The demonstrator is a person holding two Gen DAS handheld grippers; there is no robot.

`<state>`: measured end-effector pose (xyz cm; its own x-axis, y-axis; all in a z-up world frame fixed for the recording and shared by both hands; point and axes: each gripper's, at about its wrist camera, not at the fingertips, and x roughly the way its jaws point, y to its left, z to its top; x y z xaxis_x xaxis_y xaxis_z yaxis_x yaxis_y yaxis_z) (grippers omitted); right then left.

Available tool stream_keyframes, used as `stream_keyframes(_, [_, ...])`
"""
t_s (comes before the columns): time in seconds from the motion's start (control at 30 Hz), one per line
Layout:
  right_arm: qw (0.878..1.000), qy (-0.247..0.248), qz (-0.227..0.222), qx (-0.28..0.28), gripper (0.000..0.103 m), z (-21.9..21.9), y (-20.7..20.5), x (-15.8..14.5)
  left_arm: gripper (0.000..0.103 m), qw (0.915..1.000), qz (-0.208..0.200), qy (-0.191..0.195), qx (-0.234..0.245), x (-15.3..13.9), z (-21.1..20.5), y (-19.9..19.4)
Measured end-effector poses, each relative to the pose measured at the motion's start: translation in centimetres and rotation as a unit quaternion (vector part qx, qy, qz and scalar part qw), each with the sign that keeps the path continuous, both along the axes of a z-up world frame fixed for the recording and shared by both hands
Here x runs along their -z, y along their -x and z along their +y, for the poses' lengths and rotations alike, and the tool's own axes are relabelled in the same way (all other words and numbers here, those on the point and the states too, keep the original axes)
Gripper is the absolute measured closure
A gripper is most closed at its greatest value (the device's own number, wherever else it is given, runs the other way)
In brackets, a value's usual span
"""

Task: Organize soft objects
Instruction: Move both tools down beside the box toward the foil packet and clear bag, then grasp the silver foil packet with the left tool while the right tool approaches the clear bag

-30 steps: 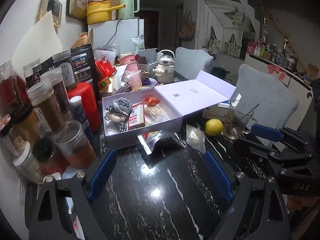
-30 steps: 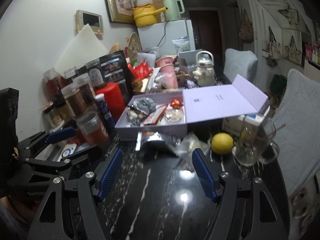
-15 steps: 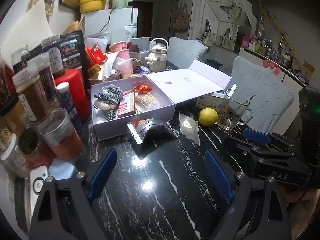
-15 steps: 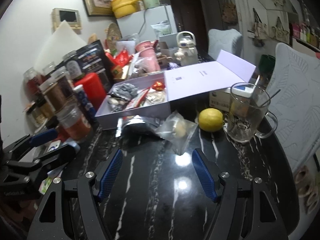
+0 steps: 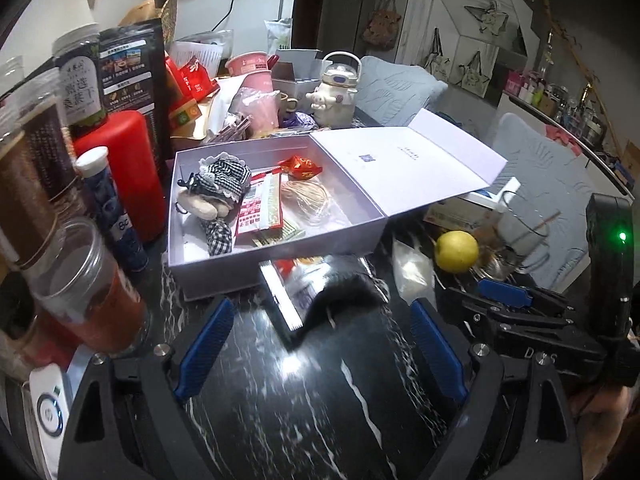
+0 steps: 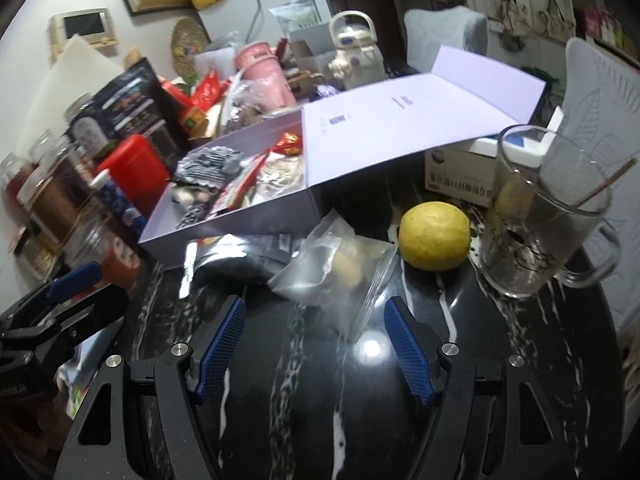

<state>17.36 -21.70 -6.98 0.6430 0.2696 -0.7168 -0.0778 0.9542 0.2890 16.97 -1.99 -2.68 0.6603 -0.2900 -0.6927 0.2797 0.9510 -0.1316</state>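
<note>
Centre frame, box: we see the lavender box (image 5: 276,264) open, lid folded right, on the black marble table (image 5: 320,400).
Box contents: checkered plush doll (image 5: 216,188), red packets, twine.
Lower centre, pouches: foil pouch (image 6: 240,256) and clear zip bag (image 6: 336,272) lie before the box.
Left gripper (image 5: 320,336): released, empty.
Right gripper (image 6: 316,340): released, just short of the zip bag.
Right of bag: lemon (image 6: 434,236), glass mug (image 6: 548,216).

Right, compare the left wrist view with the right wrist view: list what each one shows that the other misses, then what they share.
Only the left wrist view: the white remote-like device at lower left, and the right gripper at right.
Only the right wrist view: the wall panel with a screen, and the left gripper at left.
Both: the open lavender box, lemon, clear zip bag, dark foil pouch and glass mug.
</note>
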Motion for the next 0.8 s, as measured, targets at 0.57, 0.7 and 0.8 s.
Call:
stream_keyframes(0.57, [0.999,0.023,0.049,-0.007,0.028,1.9,-6.6,4.5,0.013,0.9994,0.021,-0.002,-0.027,2.1,1.3,-5.6])
stream_keyframes(0.7, [0.999,0.020,0.030,-0.010,0.047,1.3,-6.1,4.4,0.013,0.9995,0.026,0.004,-0.020,2.5,0.8,-6.3])
stream_keyframes(0.8, [0.999,0.027,0.022,-0.011,0.058,0.8,-5.8,4.0,0.013,0.9996,0.026,0.004,-0.015,2.8,0.1,-6.7])
